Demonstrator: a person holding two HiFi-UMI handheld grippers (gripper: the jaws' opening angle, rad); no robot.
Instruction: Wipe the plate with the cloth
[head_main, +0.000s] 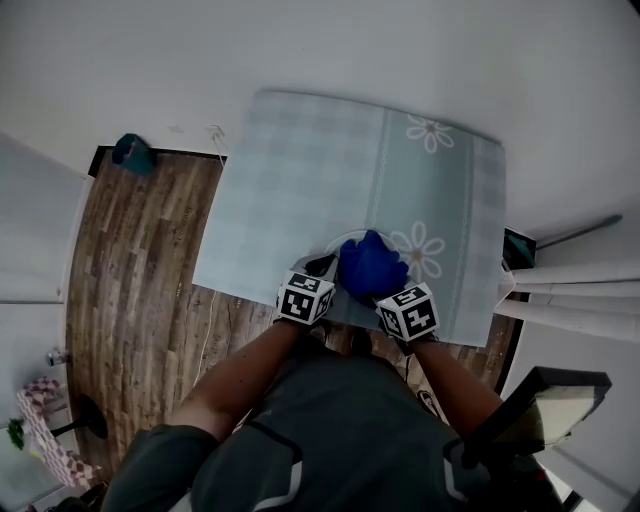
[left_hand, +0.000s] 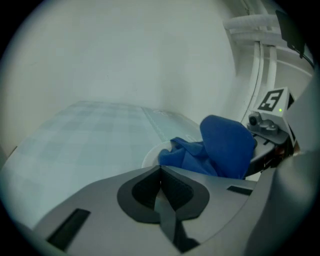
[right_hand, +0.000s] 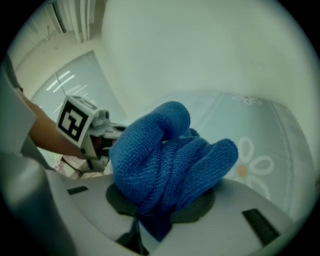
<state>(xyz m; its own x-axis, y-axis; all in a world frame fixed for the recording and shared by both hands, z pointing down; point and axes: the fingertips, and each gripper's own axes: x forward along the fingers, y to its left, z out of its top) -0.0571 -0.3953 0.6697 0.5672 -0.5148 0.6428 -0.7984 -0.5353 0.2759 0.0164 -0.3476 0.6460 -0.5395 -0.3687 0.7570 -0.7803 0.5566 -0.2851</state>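
A bunched blue cloth (head_main: 372, 265) lies over a white plate (head_main: 340, 238) near the table's front edge, so only the plate's far-left rim shows. My right gripper (head_main: 385, 290) is shut on the cloth (right_hand: 165, 160), which bulges up over its jaws and hides the plate in the right gripper view. My left gripper (head_main: 322, 267) sits at the plate's left rim (left_hand: 150, 156). Its black pads meet, and nothing shows between them (left_hand: 160, 170). In the left gripper view the cloth (left_hand: 225, 145) hangs just to the right, on the plate.
The table wears a pale blue tablecloth (head_main: 300, 170) printed with daisies (head_main: 420, 250). Wooden floor (head_main: 140, 260) lies to the left, with a teal object (head_main: 132, 152) by the wall. White slats (head_main: 580, 290) and a dark frame (head_main: 545, 400) stand at the right.
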